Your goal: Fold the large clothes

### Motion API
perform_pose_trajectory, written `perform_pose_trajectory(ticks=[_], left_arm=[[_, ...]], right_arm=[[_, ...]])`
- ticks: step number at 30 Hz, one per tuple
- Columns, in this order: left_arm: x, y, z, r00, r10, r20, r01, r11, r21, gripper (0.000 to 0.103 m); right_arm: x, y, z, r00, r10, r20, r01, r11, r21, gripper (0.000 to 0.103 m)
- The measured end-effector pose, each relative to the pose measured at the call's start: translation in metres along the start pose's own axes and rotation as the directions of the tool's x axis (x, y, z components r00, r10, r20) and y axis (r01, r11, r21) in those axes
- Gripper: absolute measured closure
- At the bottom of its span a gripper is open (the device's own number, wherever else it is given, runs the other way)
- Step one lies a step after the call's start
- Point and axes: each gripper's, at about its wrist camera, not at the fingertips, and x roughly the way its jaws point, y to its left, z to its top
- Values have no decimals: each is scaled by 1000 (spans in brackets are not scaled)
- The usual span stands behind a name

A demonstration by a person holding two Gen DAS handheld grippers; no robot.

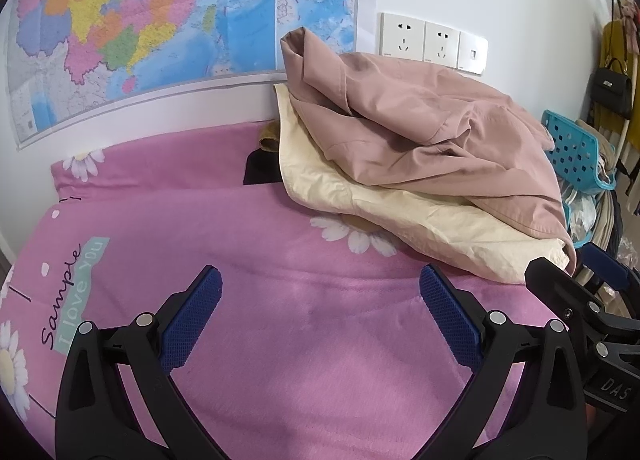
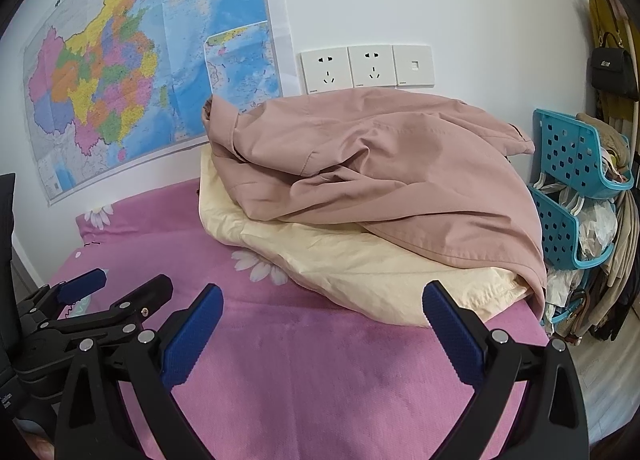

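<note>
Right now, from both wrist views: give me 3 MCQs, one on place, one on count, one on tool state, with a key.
1. Where does the dusty-pink garment lie?
A. On top of the cream garment
B. Under the pink bedspread
C. In the blue basket

2. How many white wall plates sit in the row right of the map?
A. One
B. Three
C. Five

3. What state is the left tool in?
A. Shut on the cream garment
B. Shut on the bedspread
C. Open, holding nothing

Key: 1 A, the pink cloth is heaped over the cream one, whose edge sticks out beneath it. 2 B, two sockets and one blank-looking plate stand side by side. 3 C, its blue pads stand wide apart over bare bedspread; the right tool is open too.
</note>
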Motion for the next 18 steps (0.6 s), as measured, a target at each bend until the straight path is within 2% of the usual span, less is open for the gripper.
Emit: perform_pose_trajectory(ticks=[18], left_arm=[[18,-2,5,999,-10,-30,10,1000,-6,5]], right_arm=[[12,-2,8,1000,-2,-4,2,1000,-14,6]])
